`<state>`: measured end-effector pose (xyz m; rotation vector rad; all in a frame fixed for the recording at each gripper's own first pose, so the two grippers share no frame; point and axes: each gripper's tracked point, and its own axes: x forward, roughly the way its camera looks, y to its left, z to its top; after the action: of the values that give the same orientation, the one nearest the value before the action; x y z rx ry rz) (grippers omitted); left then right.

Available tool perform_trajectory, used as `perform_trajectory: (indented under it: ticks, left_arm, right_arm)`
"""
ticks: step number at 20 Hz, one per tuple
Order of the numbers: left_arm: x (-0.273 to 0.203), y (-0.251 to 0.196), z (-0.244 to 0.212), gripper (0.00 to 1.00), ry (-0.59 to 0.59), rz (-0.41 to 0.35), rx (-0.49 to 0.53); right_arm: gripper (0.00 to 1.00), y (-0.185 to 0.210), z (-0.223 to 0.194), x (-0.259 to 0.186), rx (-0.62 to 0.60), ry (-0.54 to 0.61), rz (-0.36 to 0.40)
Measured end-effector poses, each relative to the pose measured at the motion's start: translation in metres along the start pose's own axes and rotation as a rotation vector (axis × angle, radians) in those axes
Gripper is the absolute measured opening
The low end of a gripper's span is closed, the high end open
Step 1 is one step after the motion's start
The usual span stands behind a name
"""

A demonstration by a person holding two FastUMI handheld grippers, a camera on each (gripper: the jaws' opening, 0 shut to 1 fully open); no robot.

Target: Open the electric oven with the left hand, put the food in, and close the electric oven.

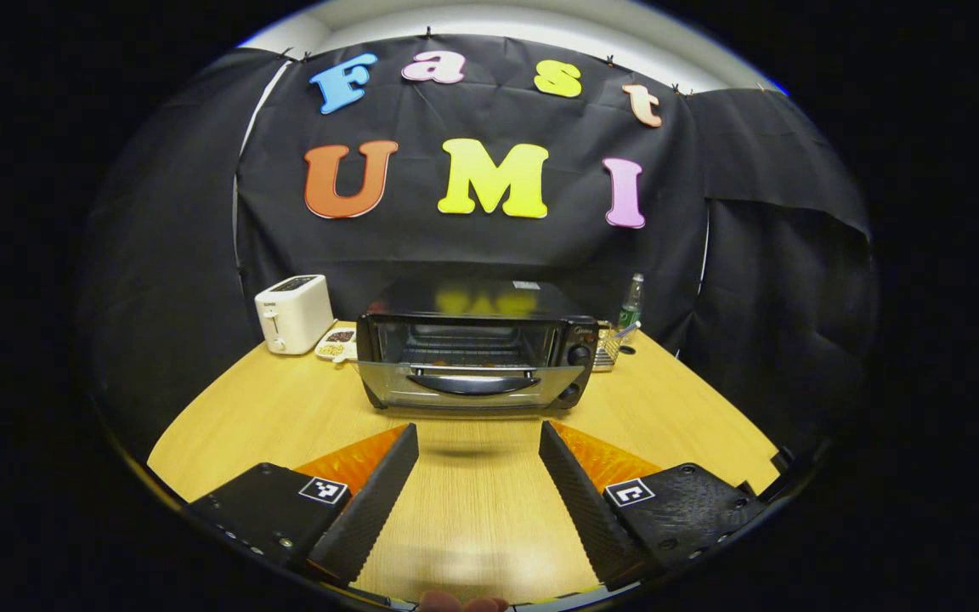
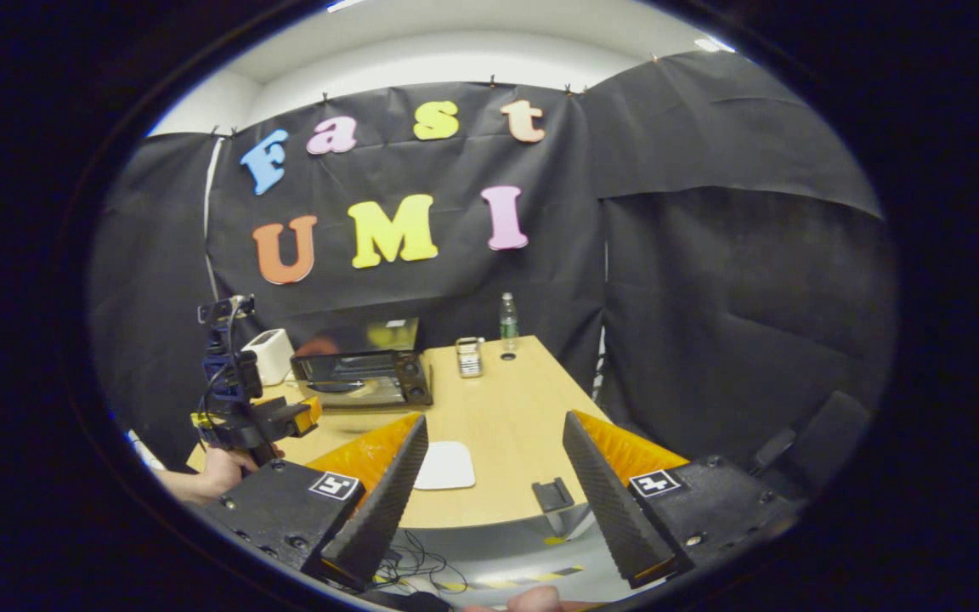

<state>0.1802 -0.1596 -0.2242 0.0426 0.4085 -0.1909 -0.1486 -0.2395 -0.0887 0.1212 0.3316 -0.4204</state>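
Because the electric oven (image 1: 474,355) sits straight ahead of our left gripper (image 1: 478,450), its door handle (image 1: 473,383) running crosswise to the spread fingers, that hand is nearer. Our right gripper (image 2: 495,446), fingers also spread and empty, hangs well back over the tabletop (image 2: 506,408) edge. We judge the door ajar; the food is hard to make out.
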Motion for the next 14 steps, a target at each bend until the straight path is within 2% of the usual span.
perform_trajectory:
  ticks: [4, 7, 11, 14]
  left_arm:
    - [0.065, 0.006, -0.02, 0.94, 0.058, 0.002, 0.006]
    - [0.098, 0.013, -0.034, 0.95, 0.107, 0.015, 0.019]
    - [0.107, 0.018, -0.02, 0.95, 0.082, 0.006, 0.026]
    - [0.103, 0.021, -0.005, 0.94, 0.051, -0.005, 0.055]
  right_arm:
    - [0.99, -0.01, -0.019, 0.003, -0.015, 0.071, -0.094]
    - [0.99, -0.007, -0.035, 0.003, 0.006, 0.132, -0.134]
    - [1.0, 0.0, -0.028, 0.009, 0.025, 0.129, -0.159]
    - [1.0, 0.01, -0.024, 0.011, 0.032, 0.116, -0.147]
